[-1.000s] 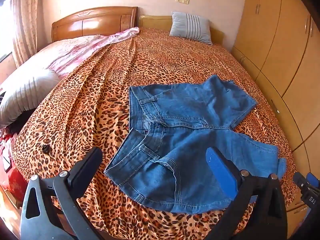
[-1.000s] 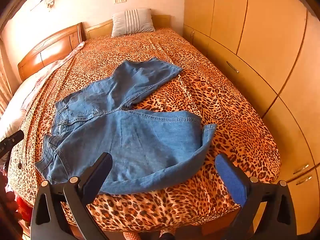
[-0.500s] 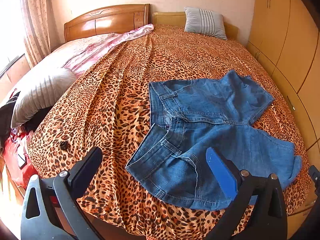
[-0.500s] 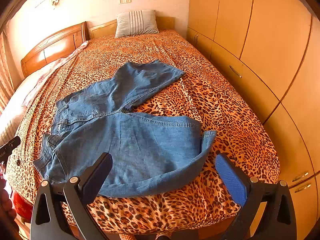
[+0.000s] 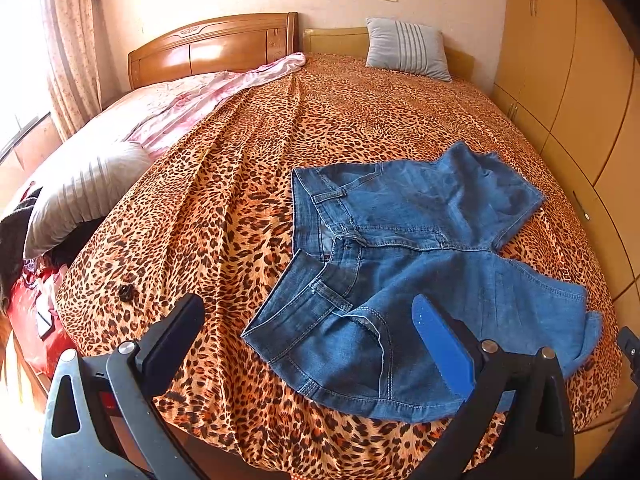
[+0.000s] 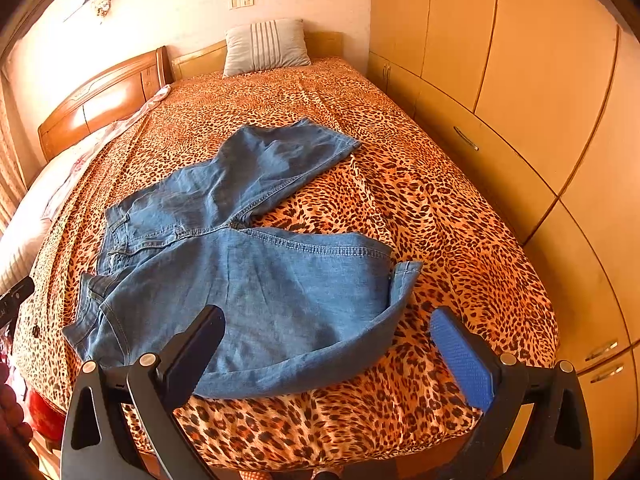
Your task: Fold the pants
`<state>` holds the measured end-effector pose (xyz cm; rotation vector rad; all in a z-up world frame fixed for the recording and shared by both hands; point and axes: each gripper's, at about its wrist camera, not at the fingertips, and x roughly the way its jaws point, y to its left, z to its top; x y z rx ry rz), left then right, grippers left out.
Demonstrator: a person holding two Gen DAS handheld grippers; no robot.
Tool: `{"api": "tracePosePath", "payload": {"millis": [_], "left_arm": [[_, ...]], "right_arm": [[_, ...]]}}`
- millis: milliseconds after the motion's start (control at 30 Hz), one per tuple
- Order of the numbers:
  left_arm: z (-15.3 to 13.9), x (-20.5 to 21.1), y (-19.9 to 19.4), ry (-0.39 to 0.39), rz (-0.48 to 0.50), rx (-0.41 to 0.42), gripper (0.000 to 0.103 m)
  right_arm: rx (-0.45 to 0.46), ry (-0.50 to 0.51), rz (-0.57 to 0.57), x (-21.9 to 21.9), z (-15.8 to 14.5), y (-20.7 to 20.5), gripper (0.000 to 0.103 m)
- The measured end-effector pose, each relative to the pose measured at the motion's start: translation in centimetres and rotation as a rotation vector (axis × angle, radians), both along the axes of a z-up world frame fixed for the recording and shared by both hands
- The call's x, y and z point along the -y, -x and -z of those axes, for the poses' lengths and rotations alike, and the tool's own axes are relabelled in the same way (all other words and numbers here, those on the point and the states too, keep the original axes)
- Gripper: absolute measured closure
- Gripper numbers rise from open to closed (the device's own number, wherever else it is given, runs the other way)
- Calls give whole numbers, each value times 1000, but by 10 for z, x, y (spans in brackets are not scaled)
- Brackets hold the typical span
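Blue denim short pants [image 5: 420,272] lie spread flat on the leopard-print bedspread [image 5: 248,184], waistband to the left, both legs pointing right. The near leg's hem is turned up at its end [image 6: 404,276]. The pants also show in the right wrist view [image 6: 256,280]. My left gripper [image 5: 308,320] is open and empty, hovering above the near waistband corner. My right gripper [image 6: 326,332] is open and empty, above the near leg's lower edge close to the bed's front edge.
A wooden headboard [image 5: 216,46] and grey striped pillow [image 5: 406,48] are at the far end. A pink quilt [image 5: 168,108] and another pillow [image 5: 84,192] lie on the left. Wardrobe doors [image 6: 520,80] line the right side. A red item [image 5: 32,312] sits by the bed's left corner.
Both grippers have pulled back and shifted slightly; the pants look a little farther and more to the right in the left view. The pants themselves have not moved. Both grippers stay open.
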<state>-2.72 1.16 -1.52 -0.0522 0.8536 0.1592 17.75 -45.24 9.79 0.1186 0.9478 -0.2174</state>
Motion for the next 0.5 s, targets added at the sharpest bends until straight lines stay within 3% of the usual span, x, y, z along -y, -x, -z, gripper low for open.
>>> {"api": "tracePosePath", "payload": {"millis": [500], "left_arm": [[4, 8, -1, 9, 12, -16, 0]], "right_arm": [[-8, 8, -12, 3, 0, -5, 0]]}}
